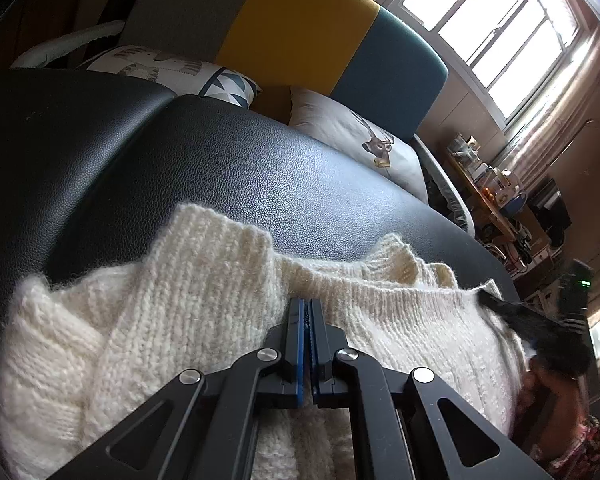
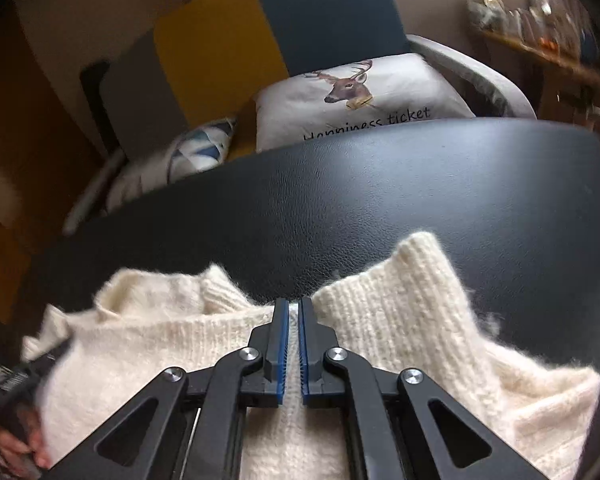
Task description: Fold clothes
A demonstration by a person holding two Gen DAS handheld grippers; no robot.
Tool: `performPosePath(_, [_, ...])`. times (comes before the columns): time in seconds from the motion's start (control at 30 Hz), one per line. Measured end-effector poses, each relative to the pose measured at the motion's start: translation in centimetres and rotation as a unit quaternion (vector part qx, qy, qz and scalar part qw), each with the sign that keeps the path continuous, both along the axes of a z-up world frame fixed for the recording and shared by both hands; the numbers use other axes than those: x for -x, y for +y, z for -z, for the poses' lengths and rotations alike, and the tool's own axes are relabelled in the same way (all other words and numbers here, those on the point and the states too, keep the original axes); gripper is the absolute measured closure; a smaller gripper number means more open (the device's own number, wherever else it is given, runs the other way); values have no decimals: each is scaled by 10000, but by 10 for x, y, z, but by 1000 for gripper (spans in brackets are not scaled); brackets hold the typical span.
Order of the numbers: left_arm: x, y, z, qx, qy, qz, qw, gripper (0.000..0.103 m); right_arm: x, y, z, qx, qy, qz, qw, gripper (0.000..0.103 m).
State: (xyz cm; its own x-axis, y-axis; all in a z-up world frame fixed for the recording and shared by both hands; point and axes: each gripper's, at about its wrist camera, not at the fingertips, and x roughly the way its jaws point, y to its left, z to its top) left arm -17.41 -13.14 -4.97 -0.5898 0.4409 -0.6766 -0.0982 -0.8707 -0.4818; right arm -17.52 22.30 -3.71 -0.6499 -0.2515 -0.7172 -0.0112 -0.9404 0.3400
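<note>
Black leather surface [image 1: 260,168] carries a cream knit sweater [image 1: 180,320] spread near its front edge, sleeves turned in, fold mid-way by my reading; left gripper [image 1: 307,312] and right gripper [image 2: 294,312], jaws narrow, each pinch knit, next probably a level carry-over.

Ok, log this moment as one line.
stage: fold under way | cream sweater on black cushion | left hand-held gripper: shut | right hand-held gripper: shut
</note>
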Motion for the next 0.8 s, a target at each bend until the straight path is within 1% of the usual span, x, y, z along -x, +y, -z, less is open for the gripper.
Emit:
performPosePath(0.07, [0,0,0,-3,4,-3,10000,98,-17,17,-21,69,436,229,9988,98])
performPosePath(0.1, [1,0,0,-4,4,-5,10000,98,-22,25,-29,81,571,326,9978,98])
performPosePath(0.13, [1,0,0,-5,4,-5,10000,98,-22,30,-32,53,533,365,9979,97])
performPosePath(0.2, [1,0,0,-5,4,-3,10000,98,-15,30,-28,-54,269,121,9995,96])
performPosePath(0.23, [2,0,0,-6,4,-2,10000,98,-10,26,-24,-205,176,-20,9996,96])
performPosePath(0.3, [2,0,0,-12,-1,-2,10000,98,-4,17,-12,-720,-71,-181,9972,96])
performPosePath(0.4, [2,-1,0,-19,-1,0,10000,98,3,21,5,-1029,-303,9,9942,99])
performPosePath(0.47, [1,-1,0,-24,-2,-1,10000,98,0,32,7,-1024,-291,337,9937,99])
performPosePath(0.53, [2,0,0,-27,-2,-3,10000,98,-4,44,11,-1126,-347,665,9908,99])
performPosePath(0.57, [2,0,0,-31,-2,-5,10000,98,-6,51,13,-1047,-346,772,9909,99])
performPosePath(0.6, [2,-1,0,-42,-4,-7,10000,98,-8,56,14,-859,-314,803,9926,99])
performPosePath(0.63, [2,-1,0,-54,-7,-9,10000,98,-9,59,15,-792,-290,824,9930,99])
performPosePath(0.77, [3,-4,1,-176,-24,-10,9998,98,-12,62,16,-947,-279,1013,9899,99])
performPosePath(0.8, [3,-5,1,-213,-33,-10,9998,98,-12,63,16,-995,-280,1067,9889,96])
